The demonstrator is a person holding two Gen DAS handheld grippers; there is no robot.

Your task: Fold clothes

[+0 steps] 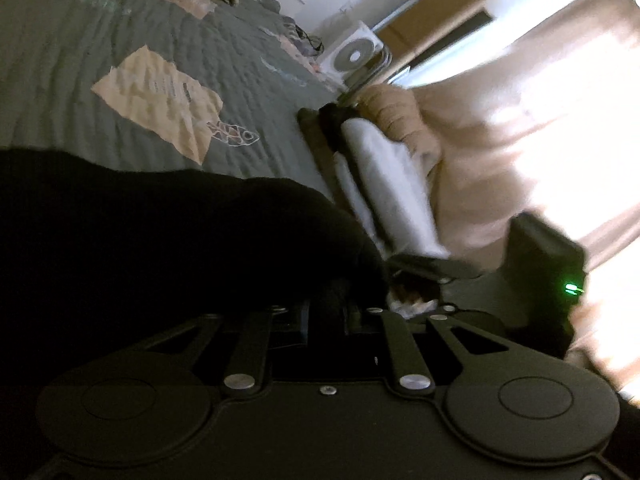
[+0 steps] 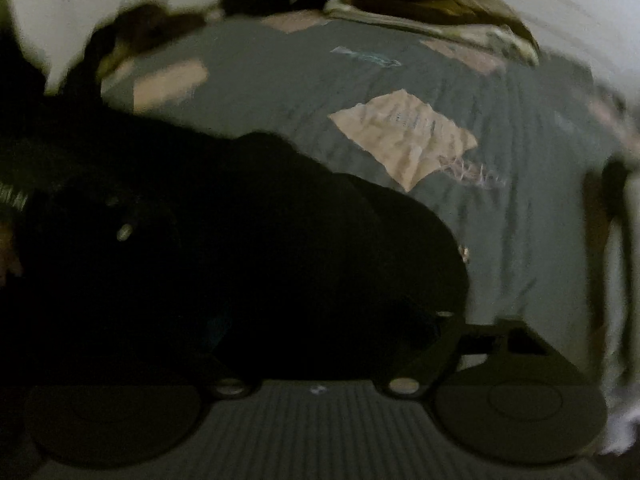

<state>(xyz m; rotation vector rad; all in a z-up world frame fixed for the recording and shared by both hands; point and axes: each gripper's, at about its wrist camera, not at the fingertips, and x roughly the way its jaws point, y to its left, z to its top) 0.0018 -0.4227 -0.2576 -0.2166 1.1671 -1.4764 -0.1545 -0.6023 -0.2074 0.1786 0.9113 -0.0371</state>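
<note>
A black garment (image 1: 160, 224) lies bunched on the grey-green quilted bed (image 1: 224, 60). In the left wrist view its edge runs into my left gripper (image 1: 332, 304), whose linkage arms stand close together, shut on the cloth. The same black garment (image 2: 240, 248) fills the right wrist view and drapes over my right gripper (image 2: 320, 320), hiding both fingertips. Only that gripper's splayed right linkage arm (image 2: 432, 344) shows. The right gripper's body (image 1: 540, 264), with a green light, sits just right of my left one.
Beige patches (image 2: 404, 136) mark the quilt. Folded clothes (image 2: 432, 12) are stacked at the bed's far end. A person in a beige top (image 1: 480, 152) stands at the bed's edge. A white fan-like appliance (image 1: 356, 54) and cardboard boxes (image 1: 440, 12) stand beyond.
</note>
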